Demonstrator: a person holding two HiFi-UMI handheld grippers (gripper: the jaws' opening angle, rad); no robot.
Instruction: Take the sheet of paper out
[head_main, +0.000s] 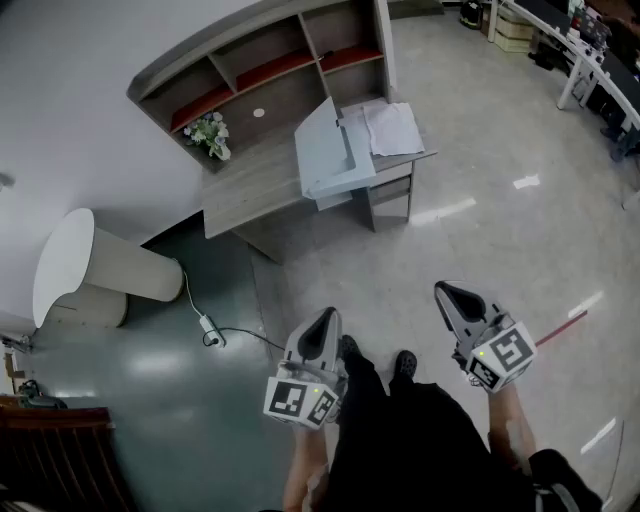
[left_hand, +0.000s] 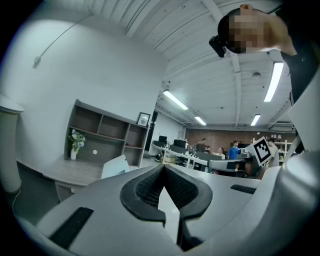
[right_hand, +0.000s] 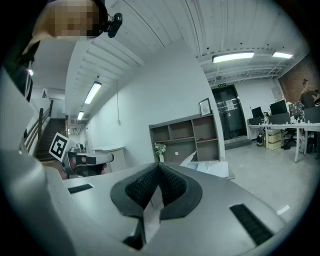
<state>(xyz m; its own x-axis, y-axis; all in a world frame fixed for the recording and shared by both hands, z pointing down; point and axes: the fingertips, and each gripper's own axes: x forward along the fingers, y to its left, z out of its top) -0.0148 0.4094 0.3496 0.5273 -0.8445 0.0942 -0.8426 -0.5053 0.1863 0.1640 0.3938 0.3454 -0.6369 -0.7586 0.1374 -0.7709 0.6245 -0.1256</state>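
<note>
Sheets of white paper (head_main: 392, 128) lie on the right end of a grey desk (head_main: 250, 185), beside an open pale blue folder (head_main: 330, 150). In the right gripper view the paper (right_hand: 214, 168) shows far off beyond the jaws. I stand well back from the desk. My left gripper (head_main: 327, 316) and right gripper (head_main: 447, 291) hang in front of my body, both shut with nothing between the jaws. Each points level towards the desk. The left gripper view shows its closed jaws (left_hand: 162, 168) with the folder (left_hand: 114, 166) behind them. The right gripper's jaws (right_hand: 159, 168) are closed too.
A shelf unit (head_main: 270, 70) stands at the back of the desk, with a small vase of flowers (head_main: 210, 135). At the left are a round white table (head_main: 90, 265), a cable with a power strip (head_main: 210, 330) and wooden stairs (head_main: 50, 450). Office desks and people fill the far room (left_hand: 220, 150).
</note>
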